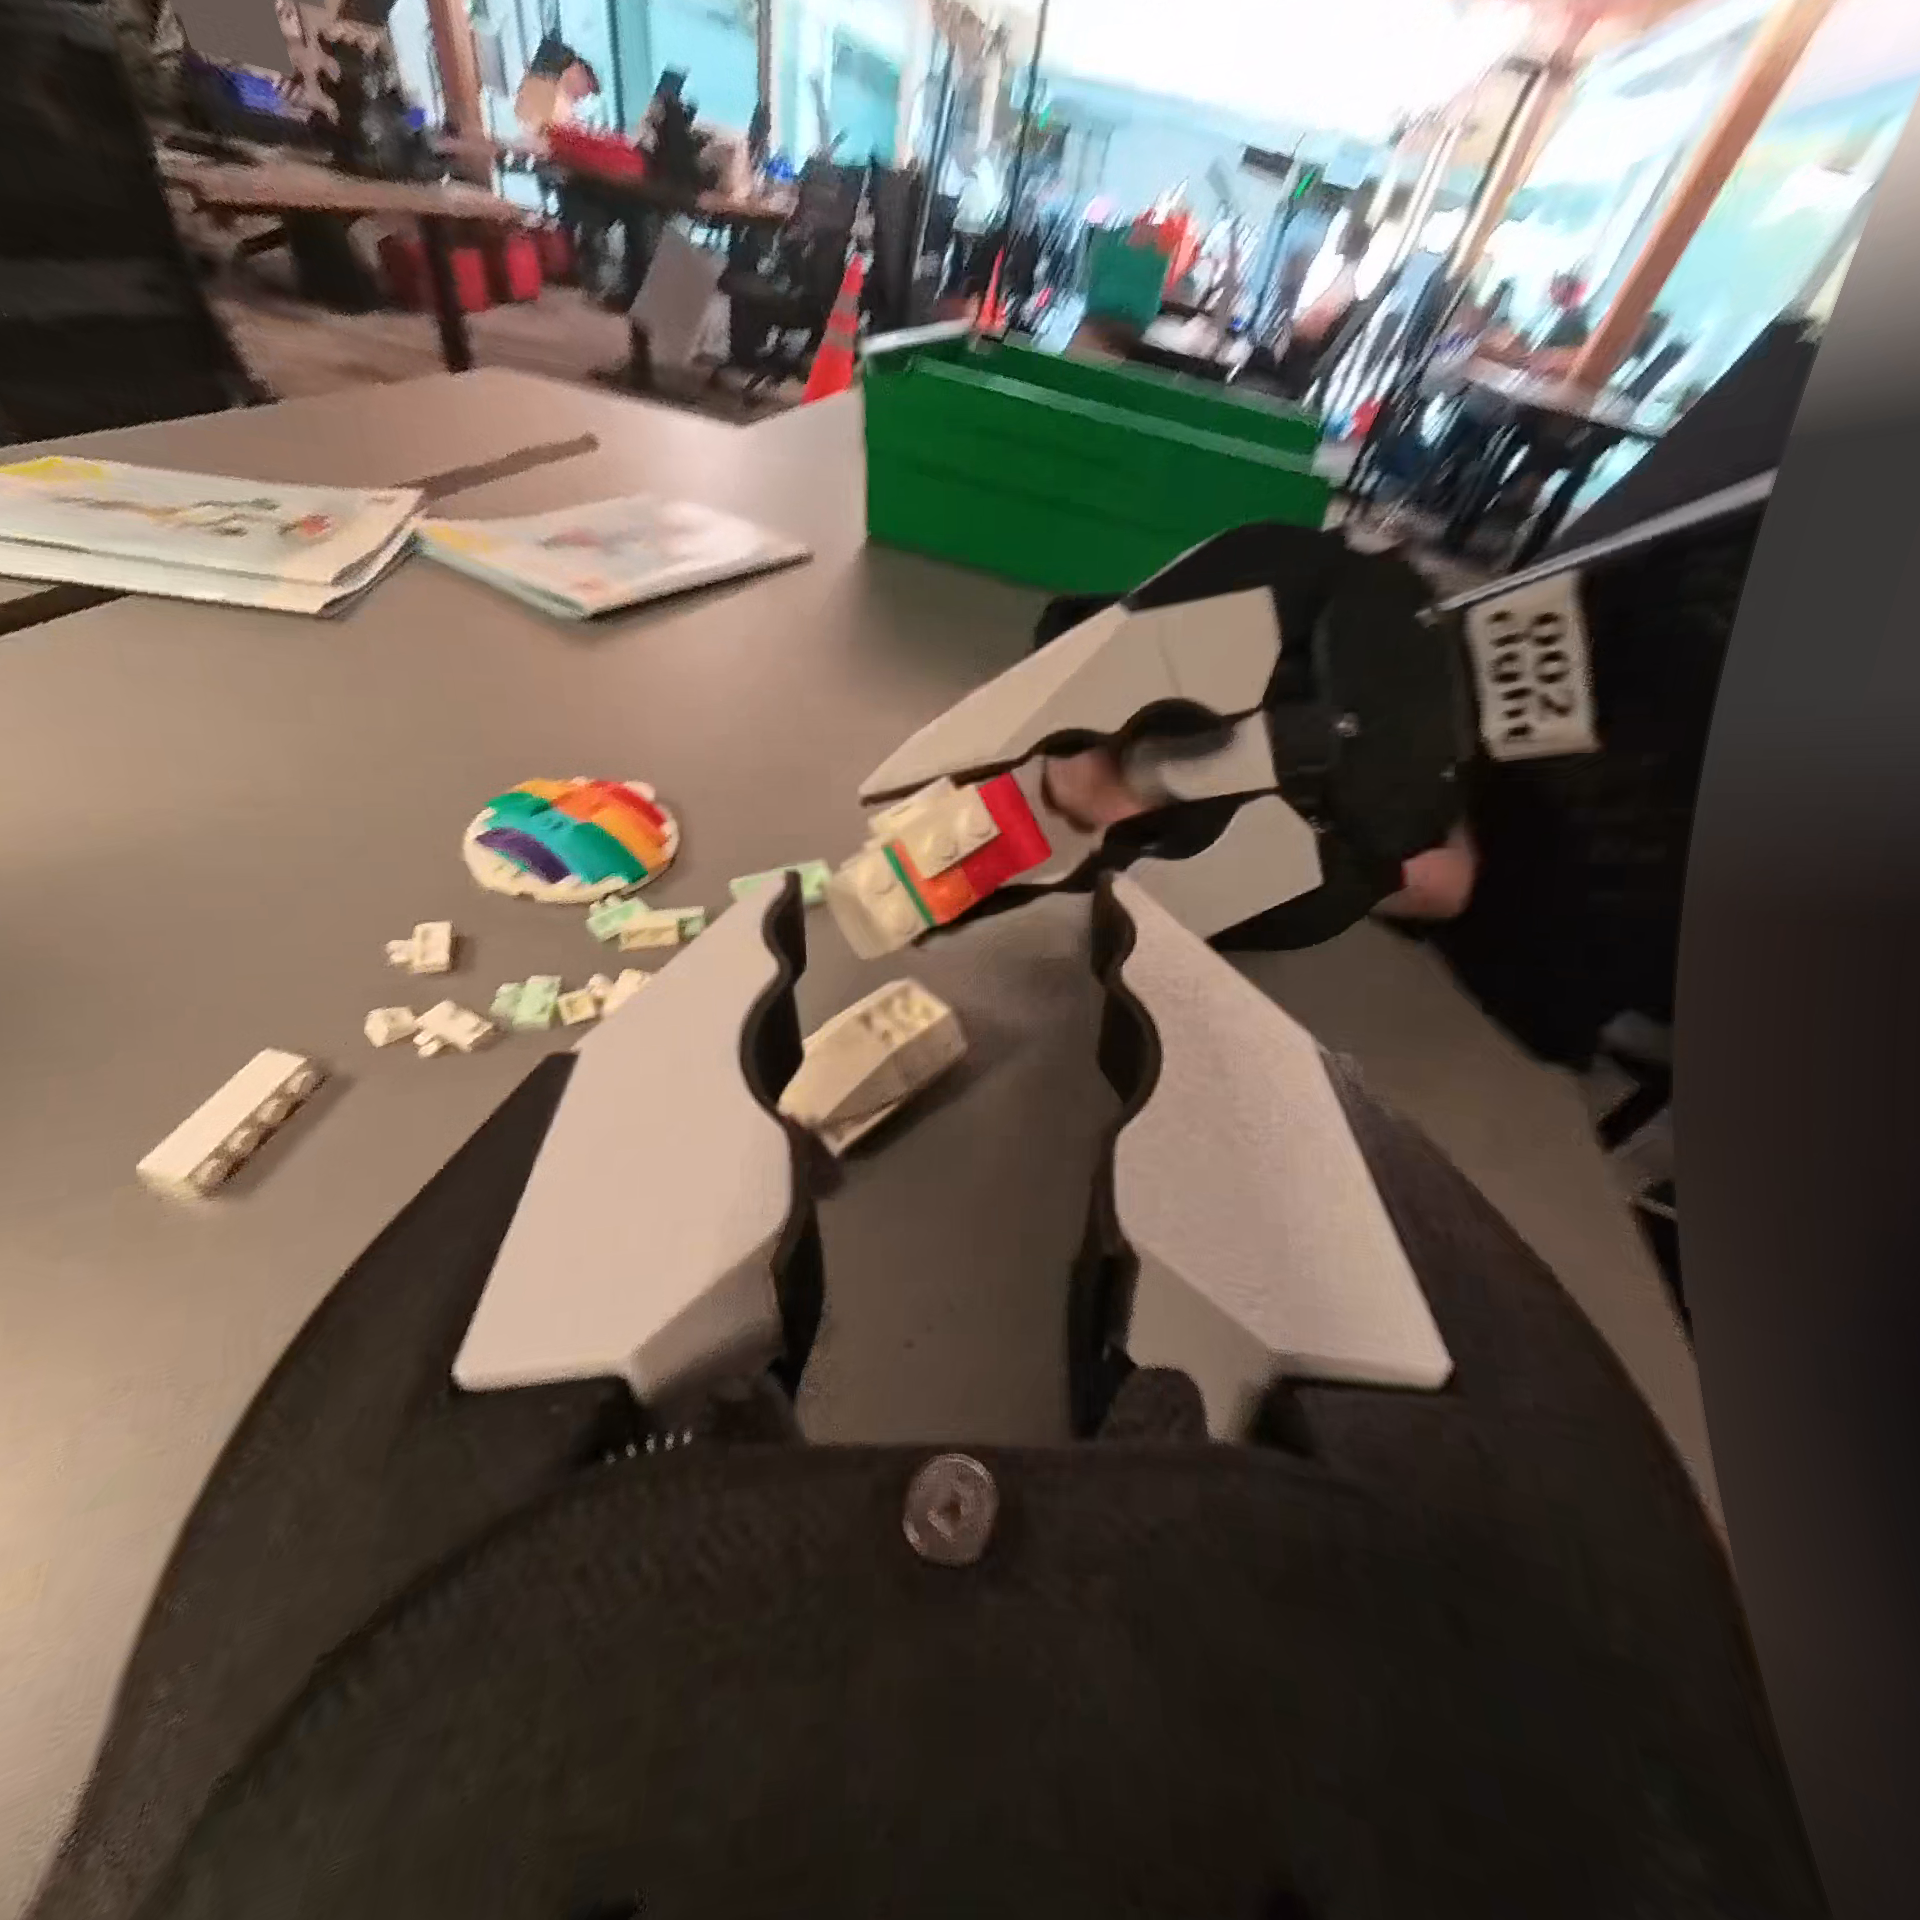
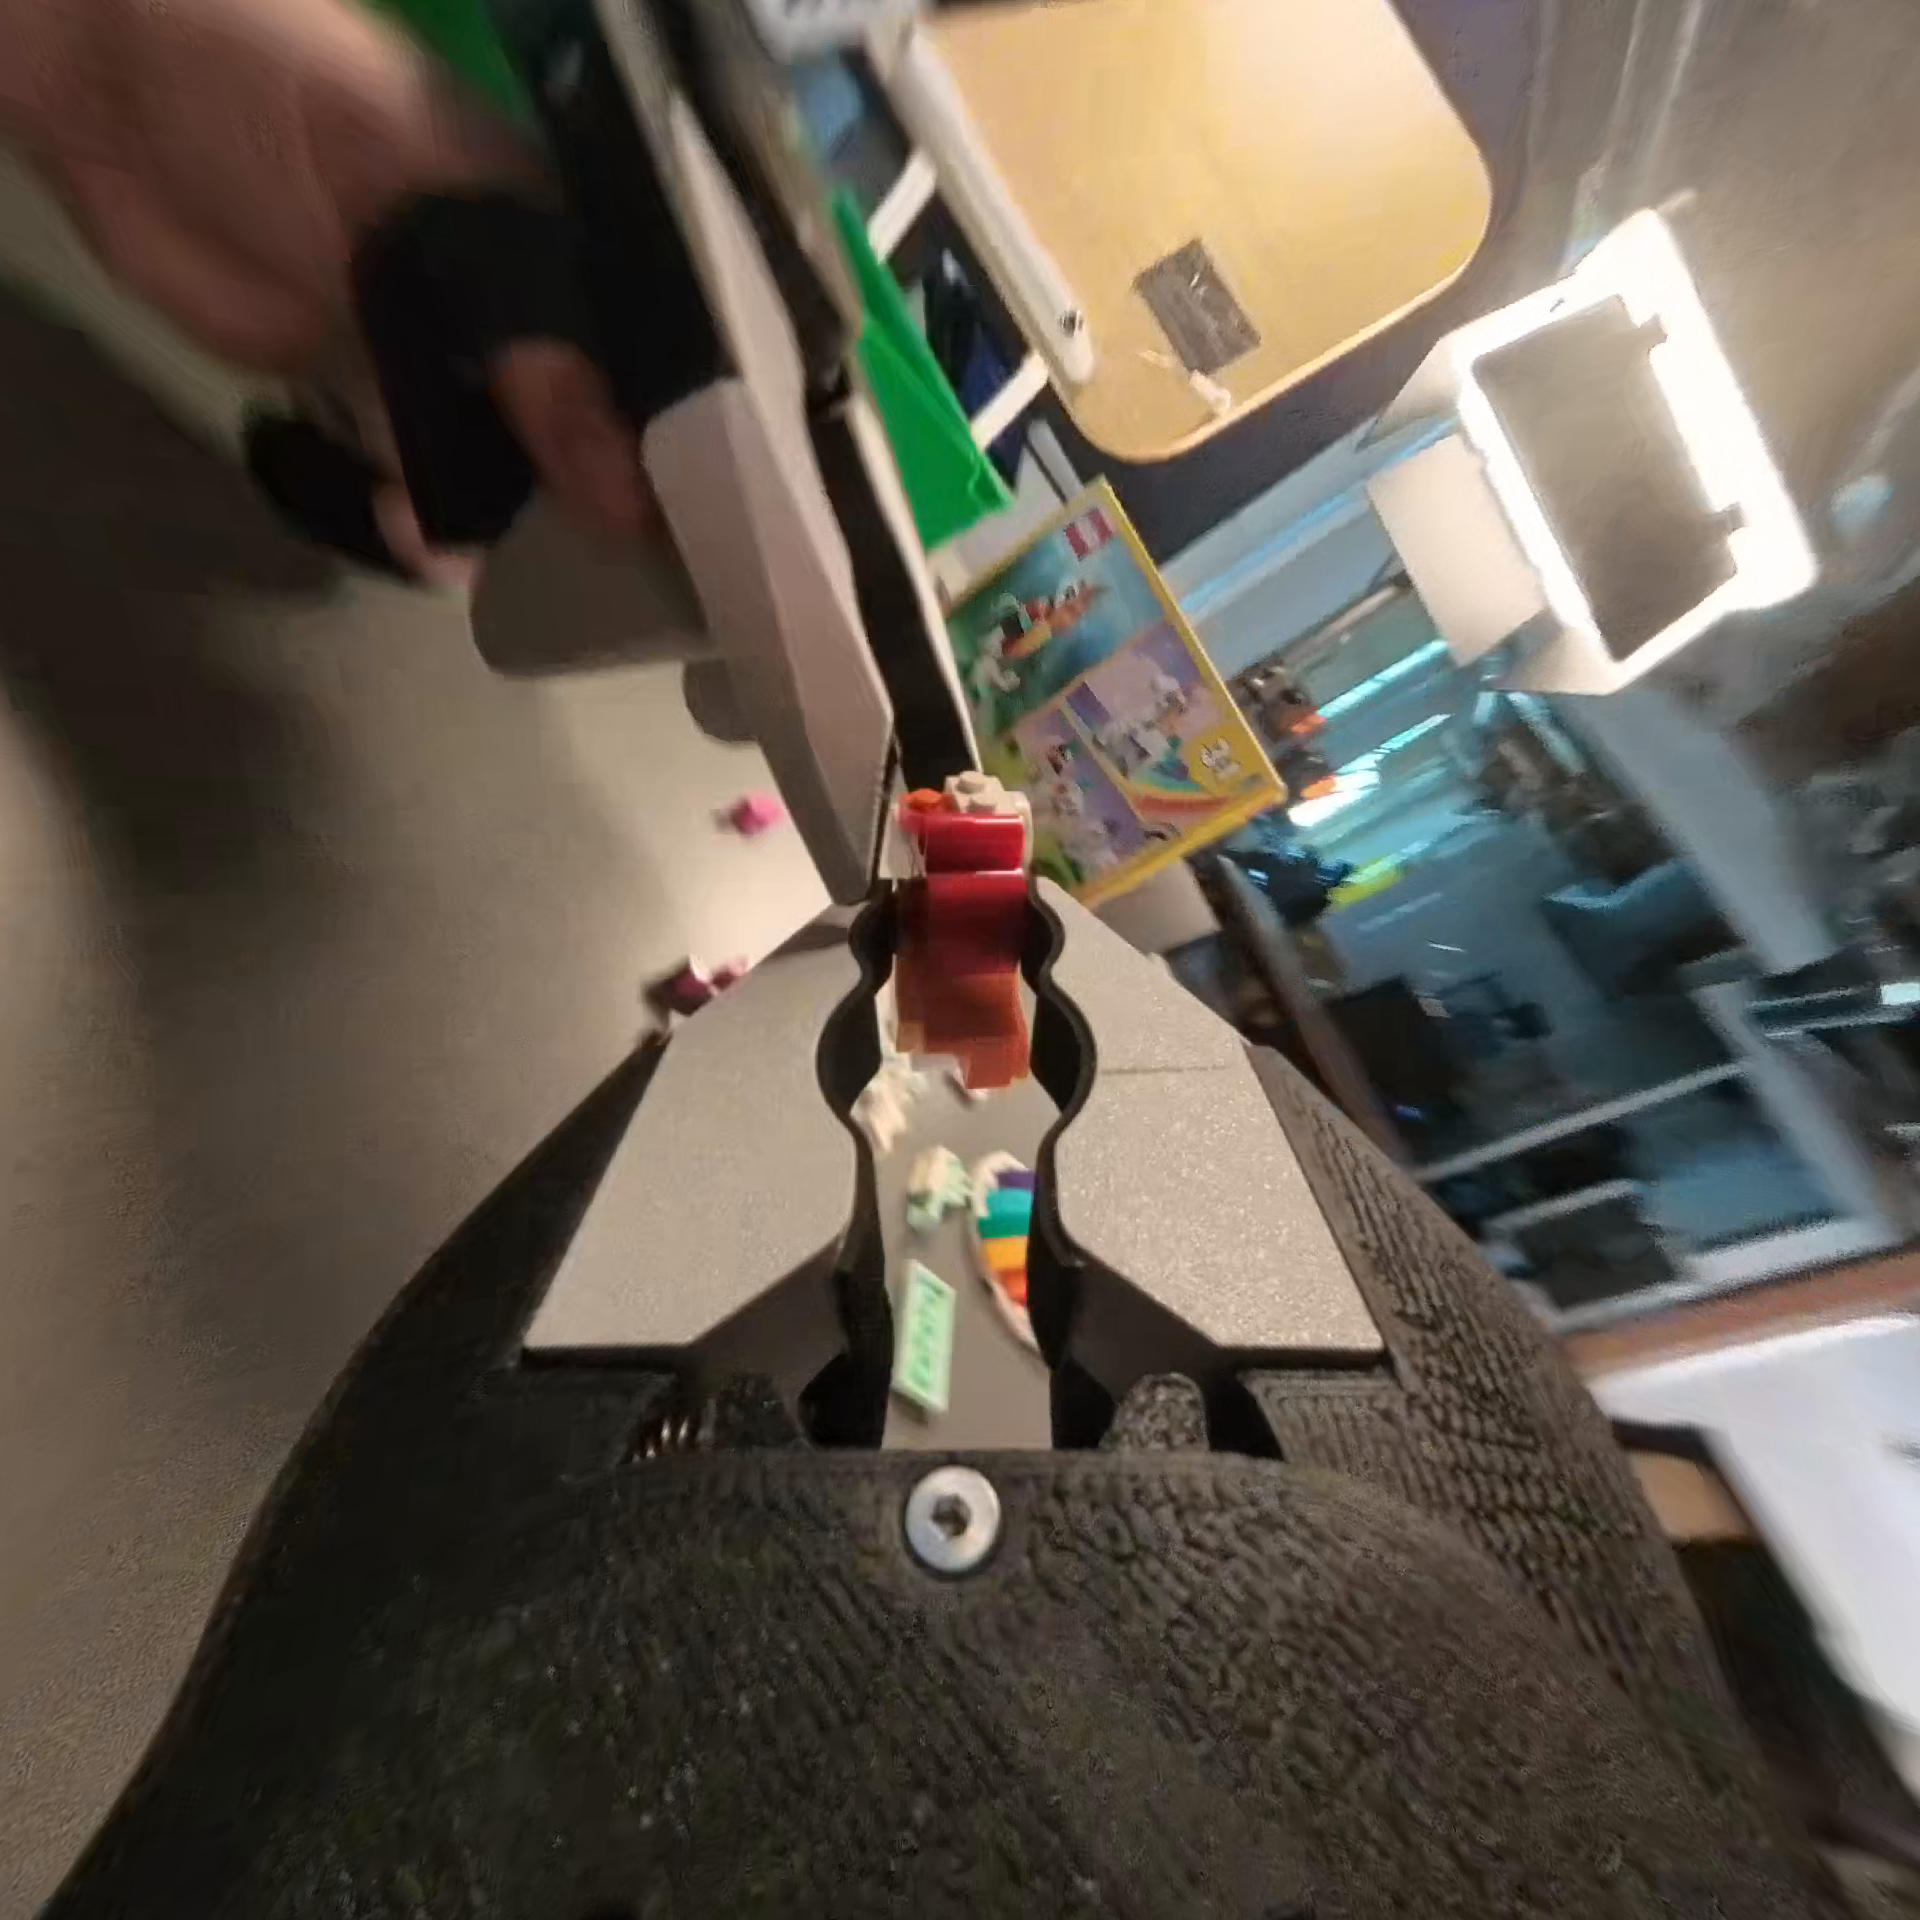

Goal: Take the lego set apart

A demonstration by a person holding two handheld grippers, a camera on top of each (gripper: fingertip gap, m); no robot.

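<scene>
Left tongs (image 1: 945,904) spread, empty, just short of the lego chunk (image 1: 940,862) | right tongs (image 2: 961,904) pinching its red end above the bench (image 1: 312,748) | tip, imo: grab the white end, then twist gently

Red/orange/white lego chunk (image 1: 940,868) clamped in right hand-held gripper (image 1: 883,842), tilted, off the counter (image 1: 260,727). White sloped piece (image 1: 873,1060) lies betw. left hand-held gripper (image 1: 945,899) fingers. Rainbow disc (image 1: 571,836) + small white/mint bits (image 1: 520,997) to its left.
</scene>
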